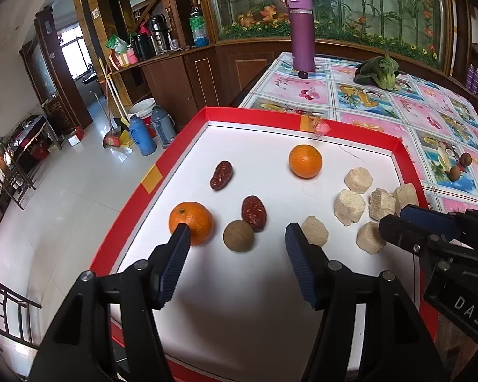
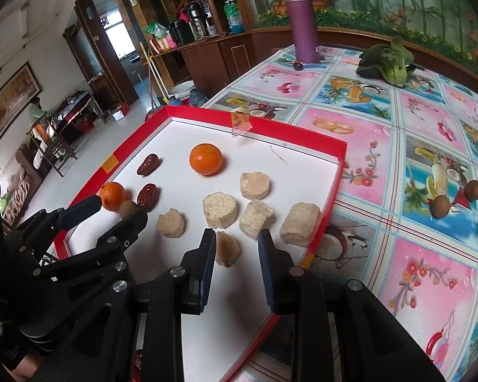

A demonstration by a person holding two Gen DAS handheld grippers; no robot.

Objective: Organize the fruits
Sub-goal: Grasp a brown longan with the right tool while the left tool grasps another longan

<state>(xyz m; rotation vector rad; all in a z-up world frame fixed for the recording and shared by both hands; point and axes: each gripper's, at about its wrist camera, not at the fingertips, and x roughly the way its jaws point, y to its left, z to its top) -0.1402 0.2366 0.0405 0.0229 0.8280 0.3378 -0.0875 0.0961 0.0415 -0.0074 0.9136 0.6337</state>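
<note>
Brown longan (image 1: 238,235) looks light, hard-shelled, rolls easy; left claw (image 1: 235,238), jaws apart & empty, shd pinch its sides; right claw (image 2: 237,242) apart too.

Both wrist views look down close over the shared red-rimmed tray (image 1: 207,113) (image 2: 334,172), left view from its left.

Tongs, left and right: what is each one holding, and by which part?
Nothing is held. The left tongs and the right tongs are both open above the tray.
</note>
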